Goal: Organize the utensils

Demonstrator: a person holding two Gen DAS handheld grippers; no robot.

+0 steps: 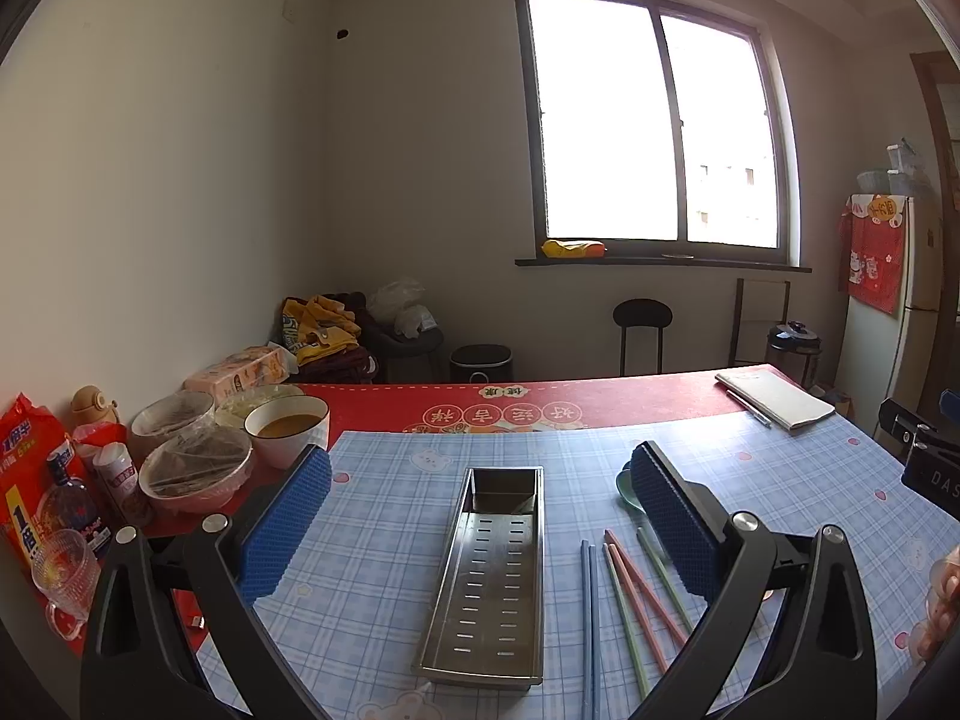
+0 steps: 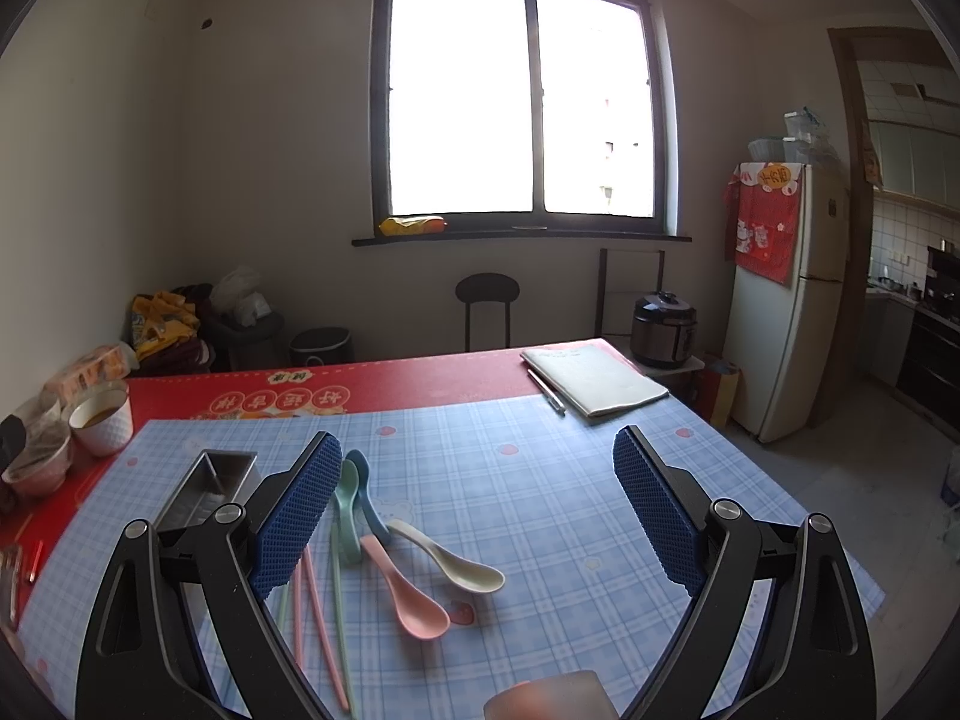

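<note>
A long steel utensil tray (image 1: 489, 576) with slotted bottom lies empty on the blue checked mat, between the fingers of my open left gripper (image 1: 480, 516). Right of it lie blue chopsticks (image 1: 589, 618), pink chopsticks (image 1: 639, 594) and green chopsticks (image 1: 660, 570). In the right wrist view my right gripper (image 2: 477, 516) is open and empty above the mat; a pink spoon (image 2: 408, 594), a cream spoon (image 2: 450, 558), a blue spoon (image 2: 366, 495) and a green spoon (image 2: 345, 510) lie by its left finger. The tray's end (image 2: 207, 486) shows at left there.
Bowls covered with film (image 1: 195, 468), a bowl of soup (image 1: 287, 427), a bottle, a glass (image 1: 66, 570) and food packets crowd the table's left side. A notebook and pen (image 1: 774, 399) lie at the far right corner. A fridge (image 2: 780, 300) stands beyond.
</note>
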